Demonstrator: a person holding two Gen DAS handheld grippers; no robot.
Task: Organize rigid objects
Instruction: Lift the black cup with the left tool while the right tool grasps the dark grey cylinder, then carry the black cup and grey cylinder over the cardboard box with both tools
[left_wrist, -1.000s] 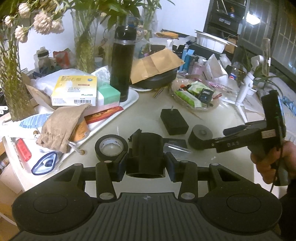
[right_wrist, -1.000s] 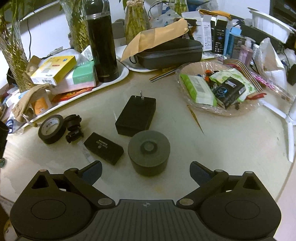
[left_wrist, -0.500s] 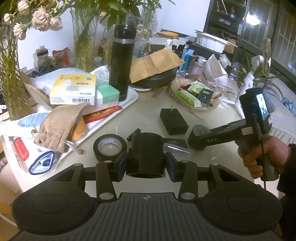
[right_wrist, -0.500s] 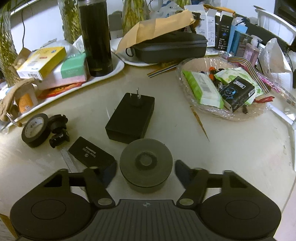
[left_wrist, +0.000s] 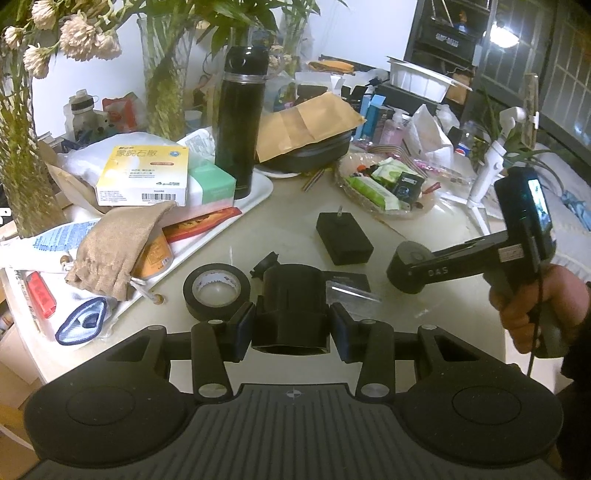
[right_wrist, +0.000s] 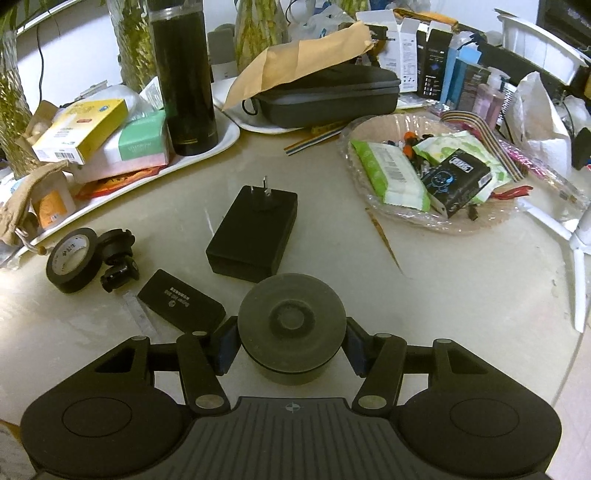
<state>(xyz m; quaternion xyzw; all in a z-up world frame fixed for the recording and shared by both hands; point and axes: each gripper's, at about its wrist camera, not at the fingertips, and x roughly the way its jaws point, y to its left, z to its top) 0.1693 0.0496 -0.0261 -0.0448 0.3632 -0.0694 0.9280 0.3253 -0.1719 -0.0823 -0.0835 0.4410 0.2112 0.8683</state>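
Black plastic, the cylindrical mount (left_wrist: 291, 306) sits clamped in the left hand-held gripper (left_wrist: 291, 325) above the worktop (right_wrist: 461, 295). The right hand-held gripper (right_wrist: 291, 345), jaws just closing, squeezes the grey puck (right_wrist: 291, 325) beside the charger (right_wrist: 255, 232).

Left wrist view: low, close, angled down over table (left_wrist: 288, 206); thermos (left_wrist: 240, 122) at 11 o'clock, right-hand rig at 3 o'clock.
Right wrist view: closer, steeper; thermos (right_wrist: 184, 74) at 11 o'clock.
Shared: black adapter (left_wrist: 343, 240) (right_wrist: 255, 236), tape roll (left_wrist: 216, 290) (right_wrist: 74, 258).
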